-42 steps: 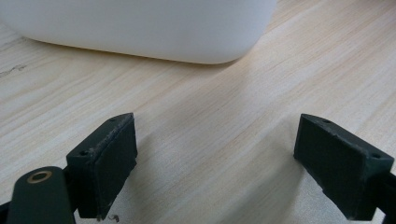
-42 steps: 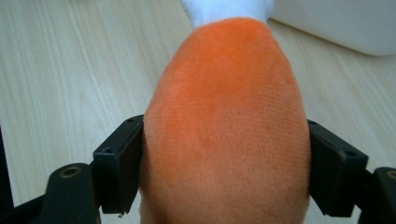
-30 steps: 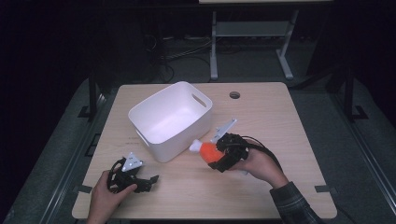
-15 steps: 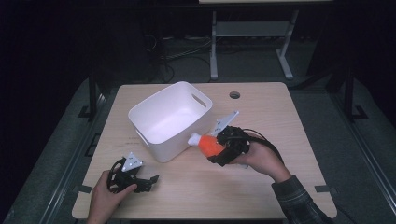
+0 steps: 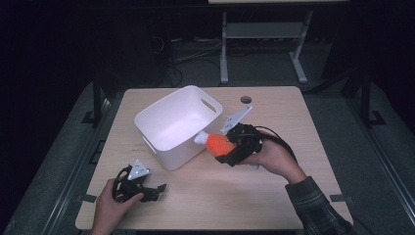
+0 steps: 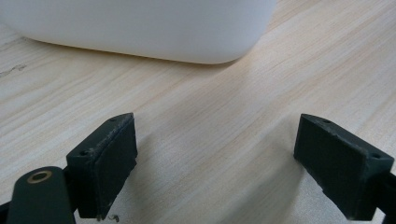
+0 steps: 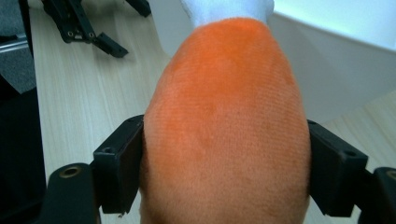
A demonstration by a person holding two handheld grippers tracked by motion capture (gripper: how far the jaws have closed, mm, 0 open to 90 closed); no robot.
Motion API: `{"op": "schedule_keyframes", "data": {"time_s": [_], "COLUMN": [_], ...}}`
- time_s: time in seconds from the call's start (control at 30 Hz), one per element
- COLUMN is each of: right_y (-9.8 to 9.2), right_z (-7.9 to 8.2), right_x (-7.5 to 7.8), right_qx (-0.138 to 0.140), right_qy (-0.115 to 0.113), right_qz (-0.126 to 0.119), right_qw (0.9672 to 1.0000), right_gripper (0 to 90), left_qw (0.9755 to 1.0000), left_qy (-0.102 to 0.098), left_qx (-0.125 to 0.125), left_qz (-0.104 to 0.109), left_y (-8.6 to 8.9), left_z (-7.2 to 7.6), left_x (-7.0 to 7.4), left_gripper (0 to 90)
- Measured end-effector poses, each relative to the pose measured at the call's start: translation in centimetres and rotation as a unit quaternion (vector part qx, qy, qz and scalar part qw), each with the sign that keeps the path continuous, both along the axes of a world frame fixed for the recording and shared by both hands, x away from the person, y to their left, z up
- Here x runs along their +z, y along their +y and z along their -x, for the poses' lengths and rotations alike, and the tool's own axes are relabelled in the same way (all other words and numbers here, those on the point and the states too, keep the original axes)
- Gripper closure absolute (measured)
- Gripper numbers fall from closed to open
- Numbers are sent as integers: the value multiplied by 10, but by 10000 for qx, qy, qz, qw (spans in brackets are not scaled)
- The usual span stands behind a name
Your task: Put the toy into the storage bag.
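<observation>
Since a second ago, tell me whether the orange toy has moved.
Yes. The orange toy, clamped in the right tool, has moved up and closer to the white bin's rim.

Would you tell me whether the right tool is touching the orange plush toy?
Touching: in the right gripper view both jaws press the orange plush toy.

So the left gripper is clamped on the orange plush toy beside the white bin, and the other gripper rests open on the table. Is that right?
Not quite: the right gripper holds the orange plush toy, as the right gripper view shows, its fingers pressing both sides beside the white bin. The left gripper rests open on the table.
</observation>
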State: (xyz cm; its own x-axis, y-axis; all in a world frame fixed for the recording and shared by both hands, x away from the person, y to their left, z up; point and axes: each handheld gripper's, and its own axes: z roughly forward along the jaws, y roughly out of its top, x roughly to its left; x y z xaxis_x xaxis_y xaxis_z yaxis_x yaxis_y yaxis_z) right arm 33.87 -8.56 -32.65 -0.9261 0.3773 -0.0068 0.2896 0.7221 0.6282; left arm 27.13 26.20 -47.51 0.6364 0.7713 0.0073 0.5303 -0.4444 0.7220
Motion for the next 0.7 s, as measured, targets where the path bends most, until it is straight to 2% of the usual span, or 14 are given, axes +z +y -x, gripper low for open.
{"op": "schedule_keyframes", "data": {"time_s": [0.33, 0.7], "right_y": [5, 23], "right_z": [-8, -19], "right_x": [13, 26], "right_qx": [36, 193], "right_qy": [-31, -167], "right_qz": [-96, -85], "right_qw": [9999, 9996], "right_gripper": [231, 231], "left_qw": [10000, 10000], "left_qy": [1, 16], "left_qx": [0, -13], "left_qz": [10, 0], "left_y": [0, 0], "left_z": [0, 0], "left_x": [0, 0], "left_gripper": [124, 124]}}
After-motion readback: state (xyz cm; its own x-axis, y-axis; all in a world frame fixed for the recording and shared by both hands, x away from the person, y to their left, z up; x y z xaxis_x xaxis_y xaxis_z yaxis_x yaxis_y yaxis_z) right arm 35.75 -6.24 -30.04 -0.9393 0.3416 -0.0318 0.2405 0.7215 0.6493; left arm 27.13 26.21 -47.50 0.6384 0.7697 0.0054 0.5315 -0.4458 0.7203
